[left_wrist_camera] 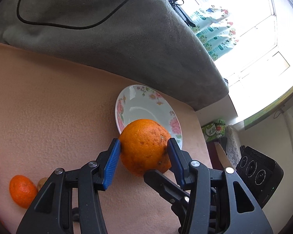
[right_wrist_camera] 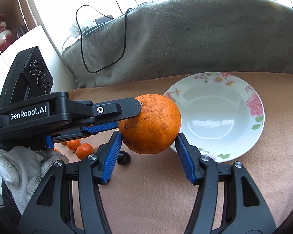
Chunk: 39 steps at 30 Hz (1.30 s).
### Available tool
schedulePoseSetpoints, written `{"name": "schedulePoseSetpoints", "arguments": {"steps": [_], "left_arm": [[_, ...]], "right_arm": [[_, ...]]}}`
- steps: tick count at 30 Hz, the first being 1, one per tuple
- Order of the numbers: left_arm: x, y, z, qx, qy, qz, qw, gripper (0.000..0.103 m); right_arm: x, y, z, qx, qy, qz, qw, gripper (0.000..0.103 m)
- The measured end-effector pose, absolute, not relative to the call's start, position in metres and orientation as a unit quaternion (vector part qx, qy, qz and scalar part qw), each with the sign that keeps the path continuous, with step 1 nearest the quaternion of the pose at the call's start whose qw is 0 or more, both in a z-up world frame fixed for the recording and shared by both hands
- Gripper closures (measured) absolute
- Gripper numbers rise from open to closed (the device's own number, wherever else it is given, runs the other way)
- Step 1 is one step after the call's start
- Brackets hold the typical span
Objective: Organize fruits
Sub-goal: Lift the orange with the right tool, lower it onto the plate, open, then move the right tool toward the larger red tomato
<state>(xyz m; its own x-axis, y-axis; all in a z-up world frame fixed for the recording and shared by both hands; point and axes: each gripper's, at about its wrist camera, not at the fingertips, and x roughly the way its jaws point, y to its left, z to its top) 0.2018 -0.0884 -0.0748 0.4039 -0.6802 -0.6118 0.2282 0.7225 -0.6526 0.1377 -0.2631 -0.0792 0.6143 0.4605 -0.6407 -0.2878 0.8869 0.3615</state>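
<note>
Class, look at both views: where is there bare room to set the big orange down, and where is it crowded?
The floral plate is empty. Bare cloth lies between it and the grey blanket. Crowded: small oranges beside the left gripper.

Both wrist views look close along their jaws from opposite sides, sharing the orange point(left_wrist_camera: 145, 146) point(right_wrist_camera: 151, 123) and plate point(left_wrist_camera: 146, 105) point(right_wrist_camera: 214, 117).

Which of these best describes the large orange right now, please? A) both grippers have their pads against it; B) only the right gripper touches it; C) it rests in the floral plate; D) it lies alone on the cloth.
A: the left gripper and the right gripper both press blue pads against the orange, short of the empty plate.
</note>
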Motion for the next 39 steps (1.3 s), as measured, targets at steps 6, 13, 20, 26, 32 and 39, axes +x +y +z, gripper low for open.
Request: {"name": "schedulePoseSetpoints", "arguments": {"steps": [6, 13, 20, 26, 32, 39], "left_arm": [[0.199, -0.102, -0.075, -0.232, 0.472, -0.293, 0.798, 0.057], [0.193, -0.091, -0.057, -0.238, 0.448, -0.296, 0.809, 0.057], [0.185, -0.074, -0.046, -0.239, 0.432, -0.283, 0.822, 0.058], [0.180, -0.068, -0.039, -0.244, 0.424, -0.280, 0.826, 0.058], [0.168, -0.050, -0.029, -0.248, 0.407, -0.273, 0.836, 0.047], [0.146, -0.018, -0.020, -0.251, 0.383, -0.241, 0.856, 0.037]], "right_arm": [[0.141, -0.283, -0.078, 0.125, 0.388, 0.188, 0.893, 0.043], [0.135, -0.292, -0.056, 0.097, 0.349, 0.170, 0.917, 0.043], [0.129, -0.303, -0.058, 0.105, 0.351, 0.163, 0.916, 0.043], [0.115, -0.312, -0.056, 0.106, 0.348, 0.157, 0.918, 0.043], [0.103, -0.314, -0.053, 0.108, 0.345, 0.158, 0.919, 0.040], [0.091, -0.307, -0.049, 0.110, 0.339, 0.169, 0.919, 0.022]]}}
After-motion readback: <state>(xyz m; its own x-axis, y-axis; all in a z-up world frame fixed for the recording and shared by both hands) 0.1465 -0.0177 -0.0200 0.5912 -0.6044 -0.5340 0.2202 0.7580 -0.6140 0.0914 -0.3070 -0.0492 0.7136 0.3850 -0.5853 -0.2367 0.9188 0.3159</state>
